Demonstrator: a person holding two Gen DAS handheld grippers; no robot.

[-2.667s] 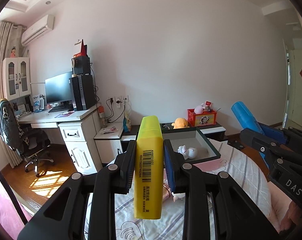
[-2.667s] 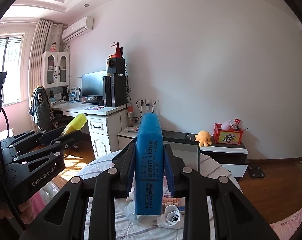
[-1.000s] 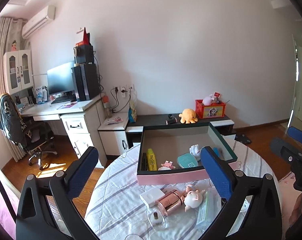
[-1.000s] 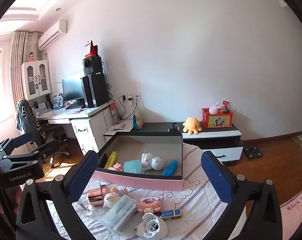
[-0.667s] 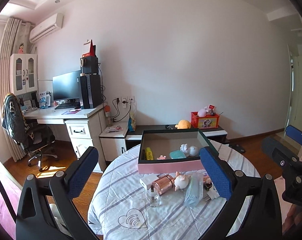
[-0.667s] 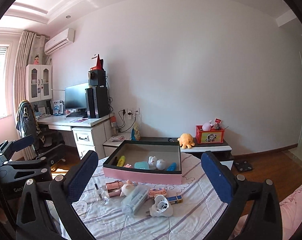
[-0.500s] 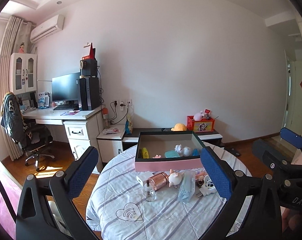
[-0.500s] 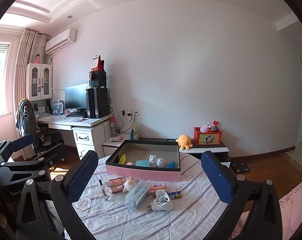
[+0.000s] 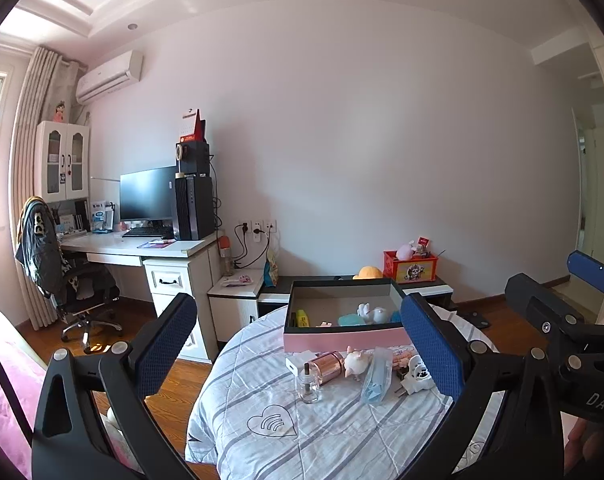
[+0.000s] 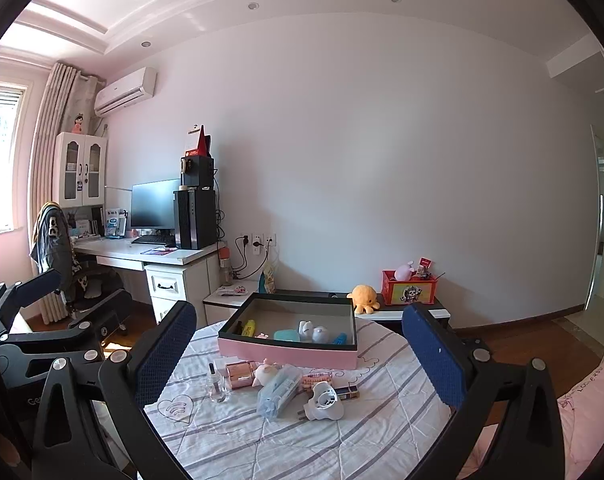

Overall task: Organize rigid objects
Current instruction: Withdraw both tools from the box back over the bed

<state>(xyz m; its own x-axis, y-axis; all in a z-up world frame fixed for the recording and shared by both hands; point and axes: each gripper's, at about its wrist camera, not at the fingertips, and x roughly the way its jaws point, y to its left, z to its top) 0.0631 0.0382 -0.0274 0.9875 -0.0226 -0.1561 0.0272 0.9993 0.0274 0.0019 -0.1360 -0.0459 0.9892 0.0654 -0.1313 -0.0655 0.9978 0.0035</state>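
A pink-sided box [image 9: 342,338] [image 10: 286,354] with a dark rim stands at the far side of a round table. Inside it lie a yellow highlighter [image 9: 301,317] [image 10: 249,327], a blue highlighter [image 10: 339,338], a teal case [image 9: 350,320] and a white figure [image 9: 372,313]. In front of the box lie a rose-gold cylinder [image 9: 328,363] [image 10: 240,374], a small glass bottle [image 9: 308,385] [image 10: 215,388], a pig figure [image 9: 357,362], a clear blue pouch [image 9: 376,376] [image 10: 278,394] and a white plug [image 9: 416,374] [image 10: 322,400]. My left gripper [image 9: 298,348] and right gripper [image 10: 298,354] are both wide open, empty, held back from the table.
The table wears a striped white cloth [image 9: 302,432] with a heart print. Behind stand a white desk [image 9: 150,248] with monitor and computer tower, an office chair [image 9: 74,280], and a low dark cabinet [image 10: 402,312] with an orange plush toy and a red box. A pink bed edge [image 10: 590,412] is at right.
Both grippers held highlighters, yellow left and blue right; both pens now lie in the box. The grippers have opened and pulled back and up from the table.
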